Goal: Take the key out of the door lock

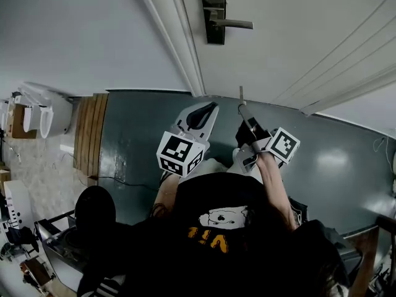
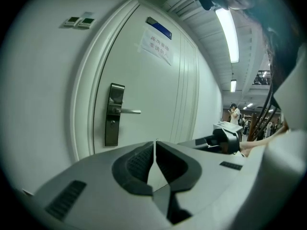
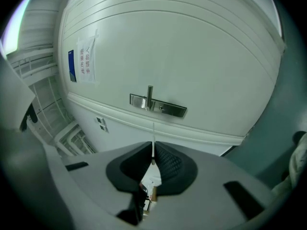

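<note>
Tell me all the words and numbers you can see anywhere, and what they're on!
Paper sign on the door: two rows of characters, too blurred to read.
Blue strip above it: nothing readable.
Orange letters on the shirt: upside down, partly hidden, unreadable.
Marker cubes: black-and-white patterns, no words.

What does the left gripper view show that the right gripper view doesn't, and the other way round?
Only the left gripper view: the left gripper, jaws together with nothing between them, and a corridor with a distant person. Only the right gripper view: the right gripper, jaws pinching the key, well clear of the lock. Both: the white door, its lock plate with lever handle, and a paper notice.
</note>
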